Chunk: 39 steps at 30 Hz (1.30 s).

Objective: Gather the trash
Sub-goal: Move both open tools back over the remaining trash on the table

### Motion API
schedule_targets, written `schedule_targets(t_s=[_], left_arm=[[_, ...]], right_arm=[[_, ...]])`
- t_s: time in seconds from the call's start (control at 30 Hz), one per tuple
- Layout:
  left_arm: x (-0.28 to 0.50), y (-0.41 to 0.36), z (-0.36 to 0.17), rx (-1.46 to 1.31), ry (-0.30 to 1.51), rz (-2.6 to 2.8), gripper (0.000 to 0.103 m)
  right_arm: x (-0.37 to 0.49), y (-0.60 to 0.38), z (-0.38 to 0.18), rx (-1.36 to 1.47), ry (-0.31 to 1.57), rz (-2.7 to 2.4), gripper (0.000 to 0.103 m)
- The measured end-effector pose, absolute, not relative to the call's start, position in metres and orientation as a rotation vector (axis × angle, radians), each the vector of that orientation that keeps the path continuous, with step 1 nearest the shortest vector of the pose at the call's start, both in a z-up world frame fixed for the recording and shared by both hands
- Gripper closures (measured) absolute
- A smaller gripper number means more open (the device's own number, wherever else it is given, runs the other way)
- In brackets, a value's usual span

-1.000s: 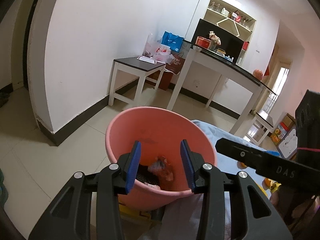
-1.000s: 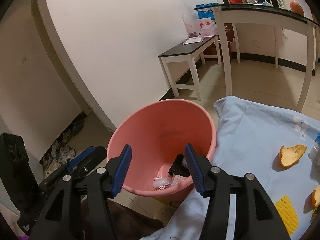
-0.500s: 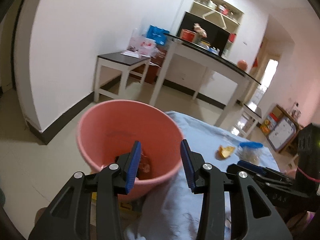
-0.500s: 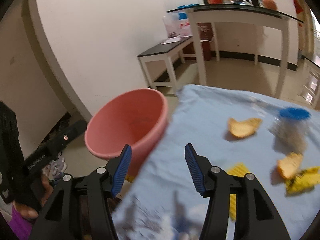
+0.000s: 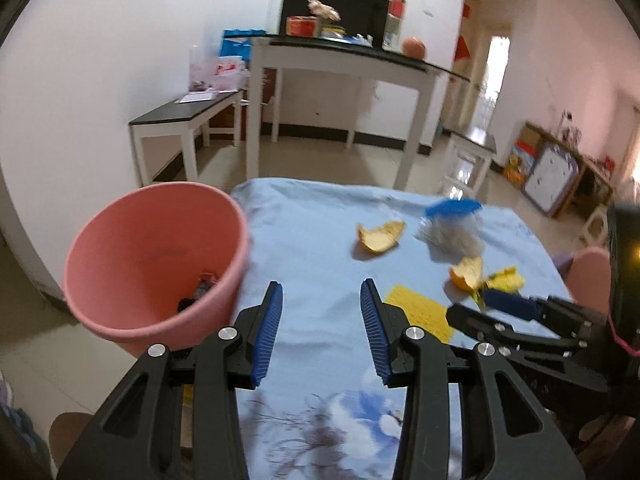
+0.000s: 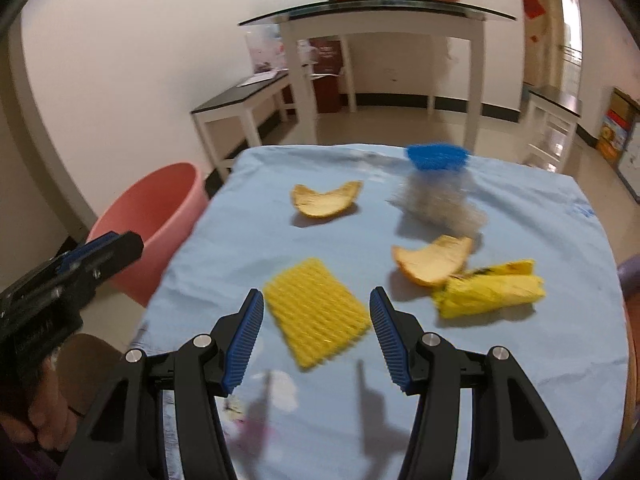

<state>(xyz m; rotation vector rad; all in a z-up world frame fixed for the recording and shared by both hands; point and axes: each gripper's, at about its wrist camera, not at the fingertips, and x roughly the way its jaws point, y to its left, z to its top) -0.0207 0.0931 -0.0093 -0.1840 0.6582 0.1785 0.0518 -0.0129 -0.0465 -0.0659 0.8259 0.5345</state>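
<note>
1. The right claw (image 6: pixel 316 332) hangs released over the near part of the tabletop (image 6: pixel 540 380), nothing between its blue pads (image 6: pixel 244 340).
2. Just beyond its tips lies a yellow foam fruit net (image 6: pixel 318 318), a flat ribbed rectangle whose long axis runs from far left to near right.
3. The left claw (image 5: pixel 320 332) is likewise spread and empty, above the light blue cloth (image 5: pixel 312 240) near the tabletop's left edge.
4. A pink bucket (image 5: pixel 156 260) stands off that left edge, leaning its mouth toward the camera; dark scraps (image 5: pixel 198 292) lie at its bottom, too small to identify.
5. To the right of the net lies a yellow banana peel (image 6: pixel 490 288), its long axis running left-right, touching an orange peel piece (image 6: pixel 434 262) curled upward.
6. Farther off, a second orange peel piece (image 6: pixel 324 200) lies cupped, well apart from the first.
7. At the far right stands a clear container with a blue lid (image 6: pixel 436 188), blurred by motion, so its contents are unreadable.
</note>
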Motion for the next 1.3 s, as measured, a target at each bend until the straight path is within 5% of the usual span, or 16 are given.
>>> schedule_targets(t_s=[0.77,1.3], left_arm=[[0.036,0.007,-0.055,-0.061,0.868,0.097,0.062],[0.041,0.058,-0.039,-0.214,0.814,0.085,0.062]], right_arm=[[0.068,-0.107,-0.063,0.081,0.883,0.365,0.048],[0.087,-0.142,-0.062,0.199,0.864,0.368,0.048]])
